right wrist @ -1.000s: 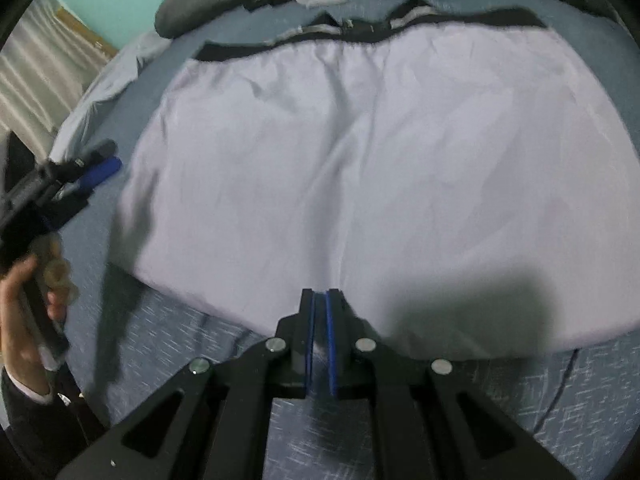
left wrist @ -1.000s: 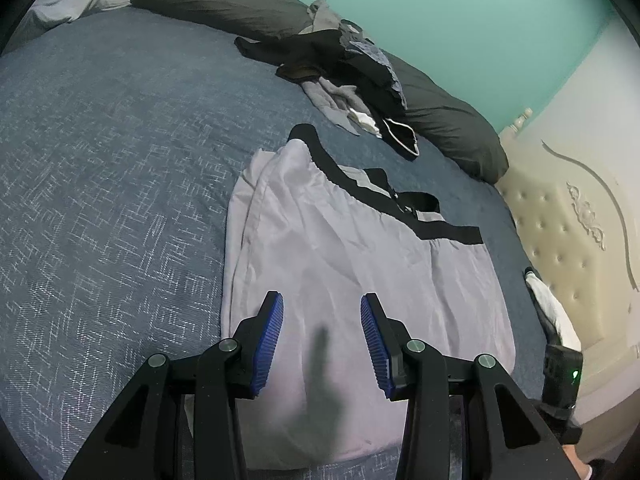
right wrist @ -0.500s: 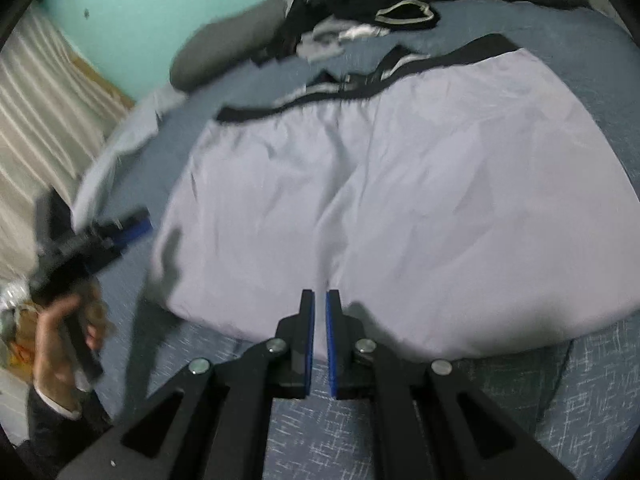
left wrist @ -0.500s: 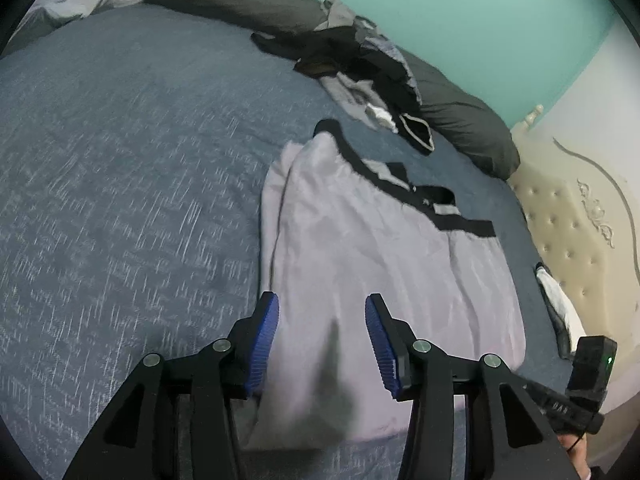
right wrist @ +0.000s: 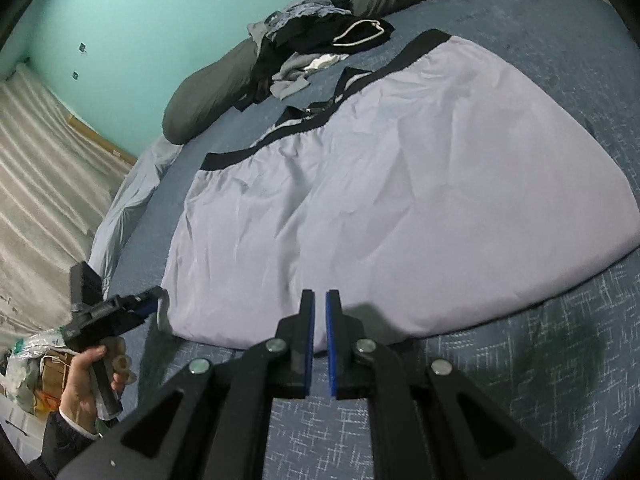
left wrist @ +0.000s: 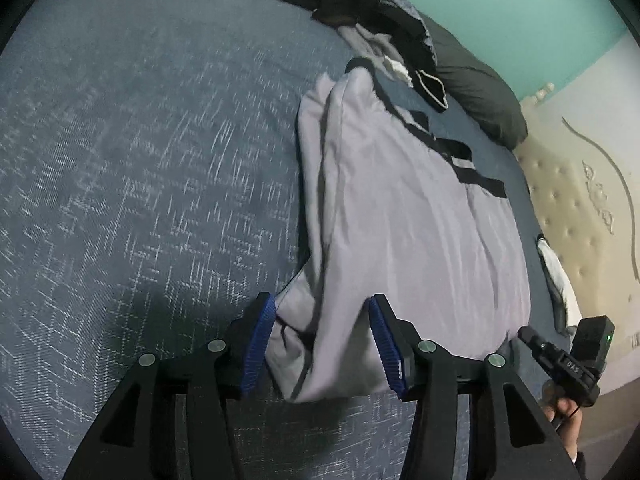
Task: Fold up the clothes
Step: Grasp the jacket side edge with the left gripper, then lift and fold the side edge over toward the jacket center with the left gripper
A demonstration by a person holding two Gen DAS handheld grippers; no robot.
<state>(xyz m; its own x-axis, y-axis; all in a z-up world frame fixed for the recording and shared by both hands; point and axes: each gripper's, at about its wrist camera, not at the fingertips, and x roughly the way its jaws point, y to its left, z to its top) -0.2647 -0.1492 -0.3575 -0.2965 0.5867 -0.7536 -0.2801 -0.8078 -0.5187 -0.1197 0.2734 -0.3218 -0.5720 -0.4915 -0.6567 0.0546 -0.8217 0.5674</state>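
The bed (left wrist: 132, 168), under a blue-grey flecked cover, carries everything: dark grey pillows (right wrist: 208, 100) along its head edge, a heap of dark and grey clothes (right wrist: 312, 36) against them, and, nearer the foot edge, the task's garment, a pale lilac pair of shorts (right wrist: 400, 200) with a black waistband (right wrist: 308, 132) turned toward the pillows. The shorts lie spread flat and broad across the cover, hems toward the foot edge, with only the left side bunched into soft ridges. That spread fits either a garment laid out for folding or one between folds, so I judge only that a side fold is being set up. The left gripper (left wrist: 320, 344) is down at the shorts' lower left corner, its fingers wide with the bunched cloth lying between them but not pinched. The right gripper (right wrist: 317, 344) hovers just off the middle of the hem, its fingers narrow, nearly together and holding nothing. A fold from here would need the left fingers to close on both layers of that corner.
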